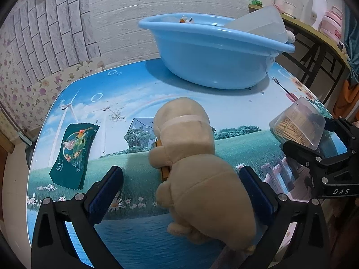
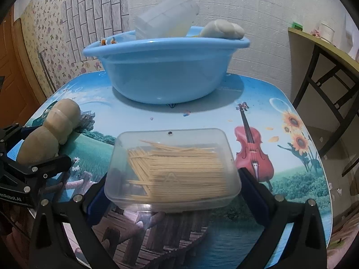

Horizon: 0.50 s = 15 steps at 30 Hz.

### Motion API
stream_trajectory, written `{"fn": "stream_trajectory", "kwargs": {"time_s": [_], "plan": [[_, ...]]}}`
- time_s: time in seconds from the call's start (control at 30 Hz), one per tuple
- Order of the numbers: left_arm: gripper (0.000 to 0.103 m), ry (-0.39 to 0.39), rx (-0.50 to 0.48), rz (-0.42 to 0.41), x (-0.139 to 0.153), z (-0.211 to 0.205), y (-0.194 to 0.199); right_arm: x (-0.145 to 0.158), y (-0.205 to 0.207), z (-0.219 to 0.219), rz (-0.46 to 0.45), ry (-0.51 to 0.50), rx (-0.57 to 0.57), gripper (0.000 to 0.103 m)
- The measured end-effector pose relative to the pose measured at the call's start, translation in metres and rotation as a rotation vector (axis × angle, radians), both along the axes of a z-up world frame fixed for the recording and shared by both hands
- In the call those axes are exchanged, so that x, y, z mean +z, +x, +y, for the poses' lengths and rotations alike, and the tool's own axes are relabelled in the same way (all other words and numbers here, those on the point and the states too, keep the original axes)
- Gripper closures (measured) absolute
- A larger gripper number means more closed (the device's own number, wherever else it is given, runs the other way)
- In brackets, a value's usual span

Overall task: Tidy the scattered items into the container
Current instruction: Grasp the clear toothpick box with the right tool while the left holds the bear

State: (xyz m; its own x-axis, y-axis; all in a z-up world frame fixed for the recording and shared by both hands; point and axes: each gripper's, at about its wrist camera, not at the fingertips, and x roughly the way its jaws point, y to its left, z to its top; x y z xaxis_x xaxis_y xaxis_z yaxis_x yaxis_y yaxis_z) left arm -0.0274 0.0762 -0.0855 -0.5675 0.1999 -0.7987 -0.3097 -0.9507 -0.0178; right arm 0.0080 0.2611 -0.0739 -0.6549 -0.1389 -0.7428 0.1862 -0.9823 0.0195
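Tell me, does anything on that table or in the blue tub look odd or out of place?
Yes. In the blue basin a clear plastic container leans tilted above the rim rather than sitting flat. On the table, dark crumbs lie scattered near the green snack packet.

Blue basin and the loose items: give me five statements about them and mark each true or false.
1. The plush toy lies on the table, outside the basin. True.
2. The toothpick box is empty. False: it is full of toothpicks.
3. The green packet is inside the basin. False: it lies flat on the table.
4. A clear container already sticks out of the basin. True.
5. The left gripper is clamped shut on the toy. False: its jaws stand wide open, the toy between them.
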Motion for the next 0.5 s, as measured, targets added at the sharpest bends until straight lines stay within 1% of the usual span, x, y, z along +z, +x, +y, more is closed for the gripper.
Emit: {"fn": "stream_trajectory", "kwargs": {"time_s": [0.5], "plan": [[0.0,0.003,0.024,0.01,-0.0007,0.0021,-0.0014,0.0025,0.003,0.001,-0.004,0.002,0.0,0.0]]}}
